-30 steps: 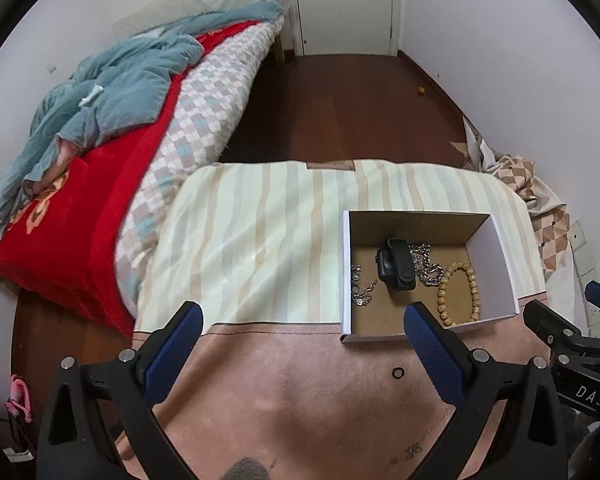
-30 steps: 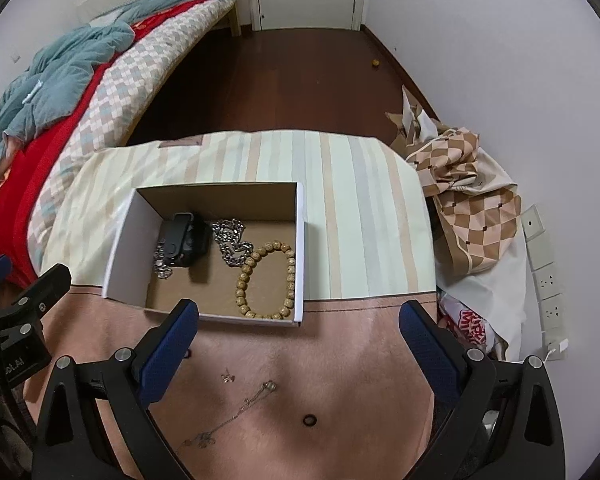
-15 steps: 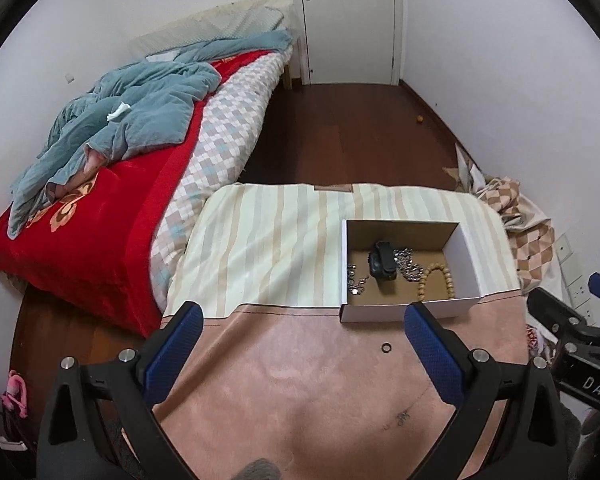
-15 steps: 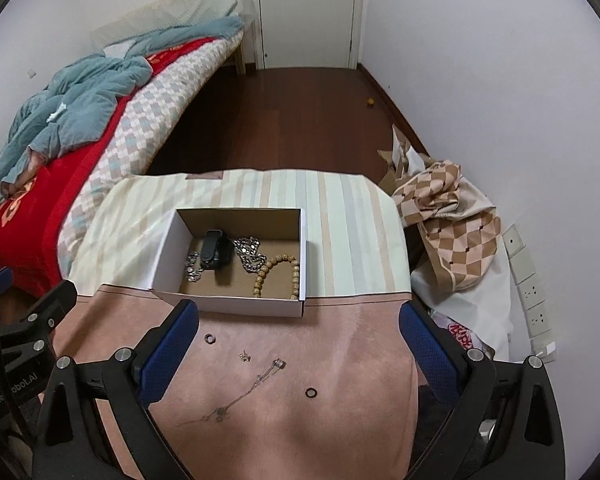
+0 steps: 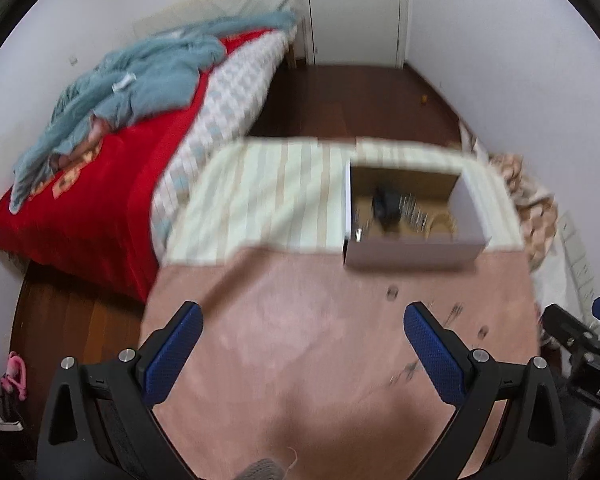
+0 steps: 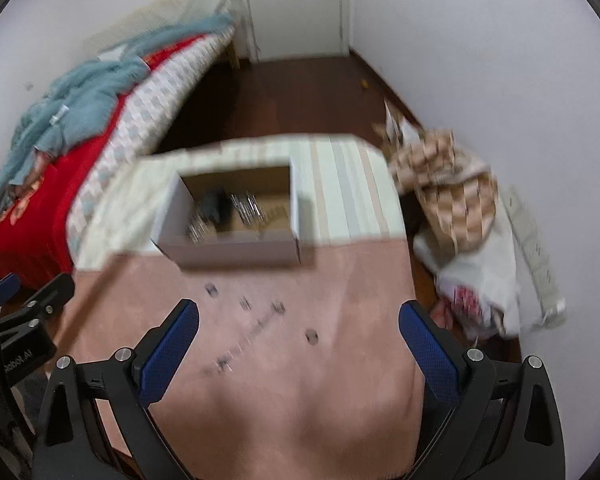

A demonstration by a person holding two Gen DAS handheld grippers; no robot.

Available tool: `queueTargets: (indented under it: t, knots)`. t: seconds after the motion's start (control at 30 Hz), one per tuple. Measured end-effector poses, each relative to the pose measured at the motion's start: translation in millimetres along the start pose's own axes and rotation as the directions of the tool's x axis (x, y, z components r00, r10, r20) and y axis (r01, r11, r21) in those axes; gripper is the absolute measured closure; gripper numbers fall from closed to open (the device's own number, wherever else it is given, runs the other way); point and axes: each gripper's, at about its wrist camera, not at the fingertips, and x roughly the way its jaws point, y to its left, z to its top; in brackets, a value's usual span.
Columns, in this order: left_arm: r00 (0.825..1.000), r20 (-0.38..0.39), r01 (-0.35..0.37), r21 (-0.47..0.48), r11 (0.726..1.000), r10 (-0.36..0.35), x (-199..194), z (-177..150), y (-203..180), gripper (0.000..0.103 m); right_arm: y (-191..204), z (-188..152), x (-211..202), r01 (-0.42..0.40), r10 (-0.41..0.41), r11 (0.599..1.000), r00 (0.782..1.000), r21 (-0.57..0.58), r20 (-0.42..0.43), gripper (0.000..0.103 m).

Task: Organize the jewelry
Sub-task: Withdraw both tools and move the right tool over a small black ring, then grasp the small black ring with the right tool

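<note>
An open white cardboard box [image 5: 414, 254] [image 6: 236, 250] stands on the table where the pink cloth meets the striped cloth. It holds a black watch [image 5: 384, 206] [image 6: 216, 204], silver chains [image 6: 246, 208] and a bead bracelet, all blurred. On the pink cloth [image 6: 300, 380] in front of the box lie small rings [image 5: 392, 293] [image 6: 311, 337], an earring and a thin chain necklace [image 6: 244, 340]. My left gripper [image 5: 300, 332] is open and empty, well back from the box. My right gripper [image 6: 300, 330] is open and empty above the loose pieces.
A bed [image 5: 100, 184] with a red blanket and teal cover lies to the left. A checkered cloth and bags [image 6: 456, 208] sit on the floor at the right by the wall. Dark wood floor and a white door [image 5: 356, 8] are beyond.
Both grippers have pulled back and up from the box, which now looks smaller and farther. More of the pink cloth and the loose jewelry shows. Both stay open.
</note>
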Motion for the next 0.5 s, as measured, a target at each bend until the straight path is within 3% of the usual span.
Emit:
queueTargets:
  t: [0.1, 0.17, 0.27, 0.5]
  knots:
    - [0.998, -0.063, -0.019, 0.015, 1.000, 0.020, 29, -17, -5, 0.000, -15, -23, 35, 0.000, 0.002, 0.999, 0.998, 0.040, -0.055, 0.007]
    - [0.995, -0.093, -0.039, 0.024, 0.999, 0.041, 49, -26, -9, 0.000, -24, -35, 58, -0.003, 0.007, 0.998, 0.997, 0.059, -0.075, 0.021]
    - [0.989, -0.134, -0.053, 0.037, 0.998, 0.057, 73, -33, -14, 0.000, -33, -47, 89, -0.002, 0.010, 0.997, 0.995, 0.076, -0.095, 0.033]
    - [0.981, -0.181, -0.065, 0.055, 0.996, 0.074, 105, -35, -21, 0.000, -30, -58, 136, 0.023, -0.016, 0.998, 0.994, 0.061, -0.111, 0.040]
